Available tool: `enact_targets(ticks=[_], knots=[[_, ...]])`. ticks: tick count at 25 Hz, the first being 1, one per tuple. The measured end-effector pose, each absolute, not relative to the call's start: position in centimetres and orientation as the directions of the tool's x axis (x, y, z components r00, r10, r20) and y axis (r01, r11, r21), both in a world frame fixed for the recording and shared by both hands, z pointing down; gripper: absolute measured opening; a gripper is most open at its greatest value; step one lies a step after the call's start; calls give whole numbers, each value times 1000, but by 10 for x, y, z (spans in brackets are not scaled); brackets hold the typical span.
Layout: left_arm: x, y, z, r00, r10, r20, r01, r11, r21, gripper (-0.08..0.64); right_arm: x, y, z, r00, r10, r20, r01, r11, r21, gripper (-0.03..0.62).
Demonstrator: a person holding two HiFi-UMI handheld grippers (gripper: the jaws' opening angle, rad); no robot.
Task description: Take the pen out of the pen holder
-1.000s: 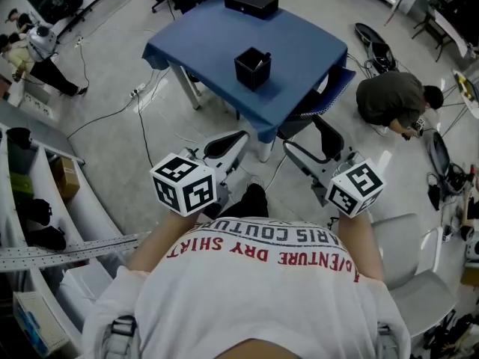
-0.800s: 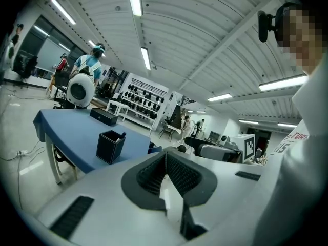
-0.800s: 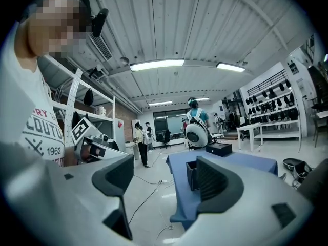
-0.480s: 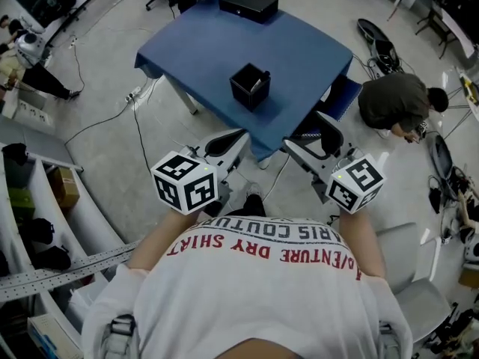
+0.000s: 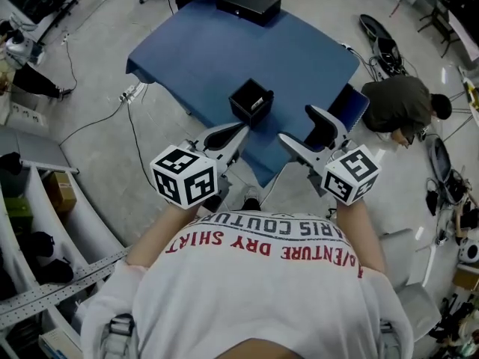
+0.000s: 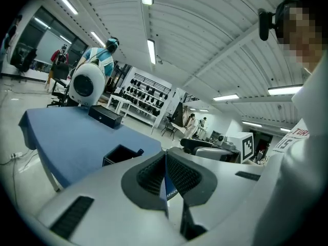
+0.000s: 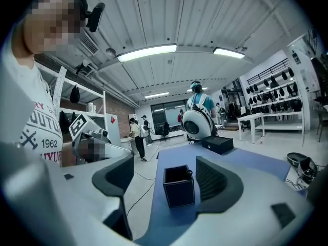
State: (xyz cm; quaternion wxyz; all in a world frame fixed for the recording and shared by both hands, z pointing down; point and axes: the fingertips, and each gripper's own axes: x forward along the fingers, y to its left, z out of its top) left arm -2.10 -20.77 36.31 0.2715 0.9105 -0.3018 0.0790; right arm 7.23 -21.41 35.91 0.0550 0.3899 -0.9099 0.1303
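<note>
A black square pen holder (image 5: pixel 251 102) stands near the front edge of the blue table (image 5: pixel 209 43). A dark pen (image 5: pixel 260 101) leans in it, its top showing at the rim. Both grippers hover at the table's front edge, short of the holder. My left gripper (image 5: pixel 236 131) is shut with nothing in it; its pads meet in the left gripper view (image 6: pixel 165 155), with the pen holder (image 6: pixel 120 155) beyond to the left. My right gripper (image 5: pixel 299 127) is open. In the right gripper view the pen holder (image 7: pixel 179 186) and pen (image 7: pixel 189 173) appear between the jaws of that gripper (image 7: pixel 163 160), further ahead.
A flat black box (image 5: pixel 249 4) lies at the table's far edge. A blue chair (image 5: pixel 350 105) stands at the table's right corner, and a person (image 5: pixel 400 103) crouches on the floor beyond it. Cables trail on the floor at the left, beside shelving (image 5: pixel 30 200).
The table and pen holder have come nearer to both grippers, which now reach the front edge. The jaws stand as before: left shut, right open.
</note>
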Motion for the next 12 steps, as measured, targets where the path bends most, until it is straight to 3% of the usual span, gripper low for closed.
enact_targets(ticks=[12], knots=[[-34,-273,385,772,-536,341,-635,-625,454,32,55,-282,398,-716,-650,255,-698,679,-228,357]])
